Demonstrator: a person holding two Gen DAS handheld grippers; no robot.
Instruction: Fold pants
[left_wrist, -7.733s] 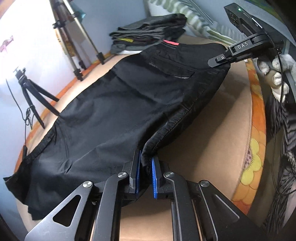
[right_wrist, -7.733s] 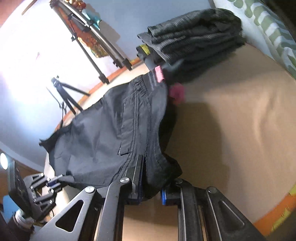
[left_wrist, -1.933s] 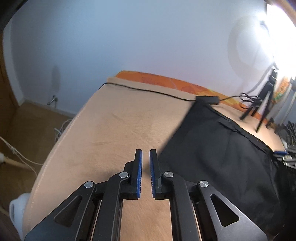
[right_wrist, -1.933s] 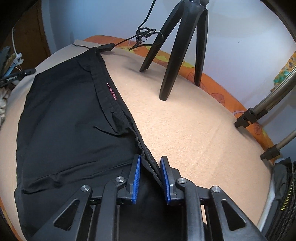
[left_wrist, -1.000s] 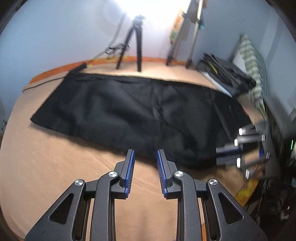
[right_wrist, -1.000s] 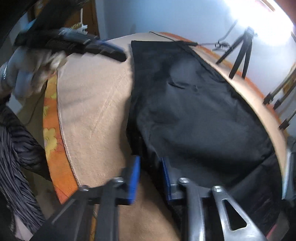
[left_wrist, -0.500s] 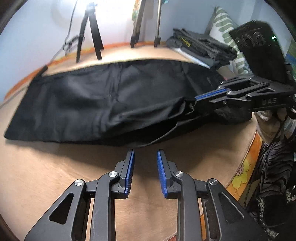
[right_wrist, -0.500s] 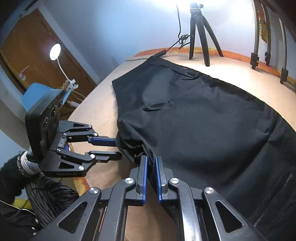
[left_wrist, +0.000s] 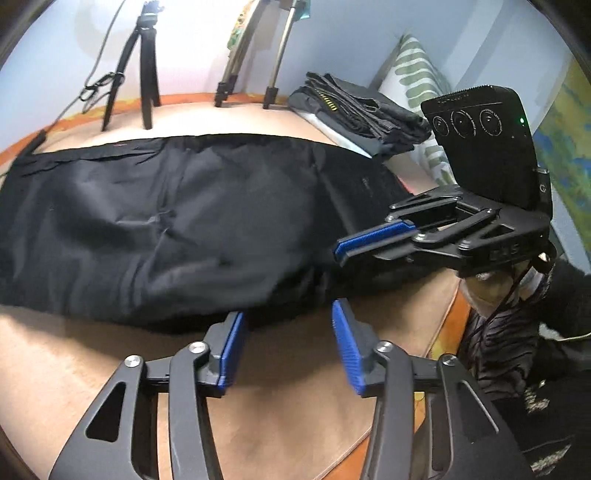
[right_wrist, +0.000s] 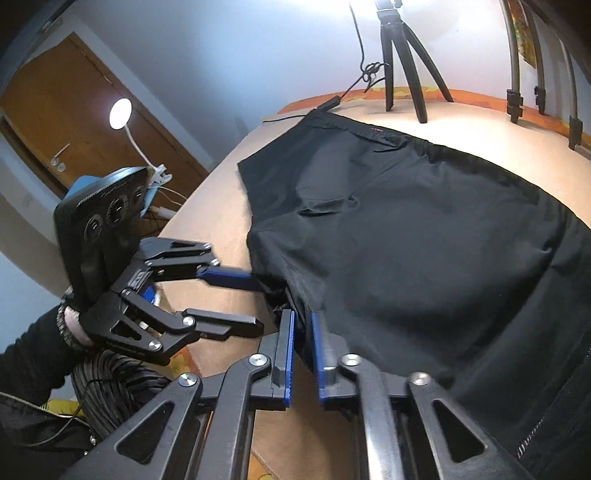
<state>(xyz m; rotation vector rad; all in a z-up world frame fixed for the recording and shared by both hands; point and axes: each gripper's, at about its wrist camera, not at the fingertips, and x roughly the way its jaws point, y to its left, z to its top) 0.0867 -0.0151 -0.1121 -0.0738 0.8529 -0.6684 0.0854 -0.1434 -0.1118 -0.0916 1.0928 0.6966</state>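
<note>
Black pants (left_wrist: 177, 229) lie lengthwise across the tan table (left_wrist: 280, 413), folded along their length; they also fill the right wrist view (right_wrist: 424, 251). My left gripper (left_wrist: 284, 345) is open and empty, its jaws wide apart at the pants' near edge. It shows in the right wrist view (right_wrist: 251, 302) with its upper finger touching the cloth. My right gripper (right_wrist: 301, 350) is shut on a fold of the pants' near edge. It shows in the left wrist view (left_wrist: 343, 254), coming in from the right.
A stack of folded dark clothes (left_wrist: 362, 110) and a striped pillow (left_wrist: 417, 96) sit at the far right. Tripod legs (left_wrist: 144, 77) and a cable (right_wrist: 354, 88) stand along the far edge. The table's front edge (left_wrist: 436, 332) is close, with a door (right_wrist: 74, 122) beyond.
My left gripper has opened wider and moved up to the pants' near edge. My right gripper still pinches the edge fold and has barely moved.
</note>
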